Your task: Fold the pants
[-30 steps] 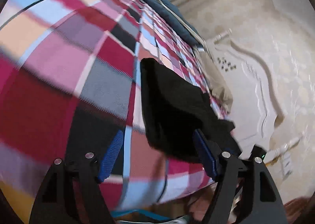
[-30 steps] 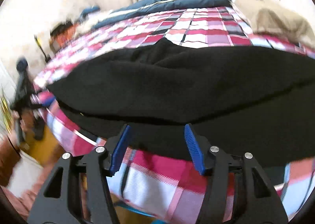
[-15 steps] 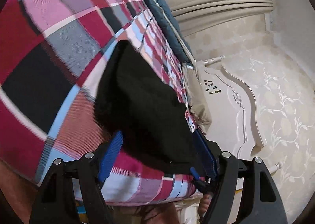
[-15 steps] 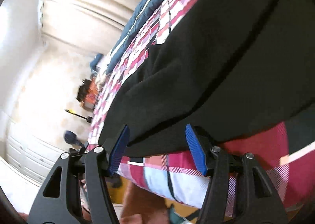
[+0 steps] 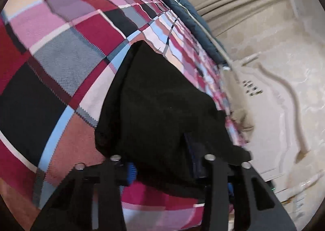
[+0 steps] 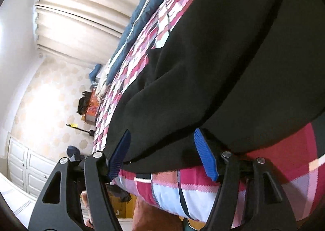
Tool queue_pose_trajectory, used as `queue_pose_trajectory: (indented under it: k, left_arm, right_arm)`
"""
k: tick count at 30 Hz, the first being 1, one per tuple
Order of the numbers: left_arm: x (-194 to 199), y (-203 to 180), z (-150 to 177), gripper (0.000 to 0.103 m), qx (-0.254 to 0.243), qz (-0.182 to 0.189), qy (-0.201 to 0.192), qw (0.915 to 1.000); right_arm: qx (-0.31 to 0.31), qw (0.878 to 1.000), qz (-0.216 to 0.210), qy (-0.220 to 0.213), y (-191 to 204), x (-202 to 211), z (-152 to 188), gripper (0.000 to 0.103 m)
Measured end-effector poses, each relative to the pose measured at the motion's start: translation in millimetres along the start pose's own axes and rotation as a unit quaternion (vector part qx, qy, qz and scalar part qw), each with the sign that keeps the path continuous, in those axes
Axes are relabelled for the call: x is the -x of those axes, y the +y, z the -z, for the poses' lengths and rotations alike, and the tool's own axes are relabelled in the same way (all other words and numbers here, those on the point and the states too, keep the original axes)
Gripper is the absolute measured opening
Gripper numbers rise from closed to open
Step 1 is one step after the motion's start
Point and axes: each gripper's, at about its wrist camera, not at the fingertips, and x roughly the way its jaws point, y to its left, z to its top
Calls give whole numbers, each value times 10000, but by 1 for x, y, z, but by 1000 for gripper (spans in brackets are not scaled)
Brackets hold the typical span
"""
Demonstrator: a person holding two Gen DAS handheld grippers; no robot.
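Black pants (image 5: 158,99) on red-pink plaid bedspread (image 5: 61,52).

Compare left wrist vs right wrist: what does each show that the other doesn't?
Left wrist only: the left gripper, whose jaws have just been closing, now pinching a bunched end of the black pants; a carved white headboard beyond.

Right wrist only: the right gripper, jaws open and just widening, pads straddling the pants' near edge without pressing; white cabinet doors; patterned wallpaper.

Both: black pants on the plaid bedspread, a dark blue quilt, beige curtains.
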Motion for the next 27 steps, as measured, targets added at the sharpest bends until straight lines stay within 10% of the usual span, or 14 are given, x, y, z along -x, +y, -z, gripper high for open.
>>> queue_pose_trajectory:
  k: [5, 10, 27]
  left_arm:
    - [0, 1, -1, 30, -2, -148, -10, 9999]
    - [1, 2, -4, 24, 111, -174, -44, 9998]
    - [20, 15, 0, 18, 18, -194, -182, 9996]
  right_arm:
    - [-54, 9996, 187, -212, 5, -16, -4, 63]
    - [-44, 9989, 441, -171, 4, -30, -9, 9]
    - [-122, 9998, 181, -3, -16, -10, 27, 8]
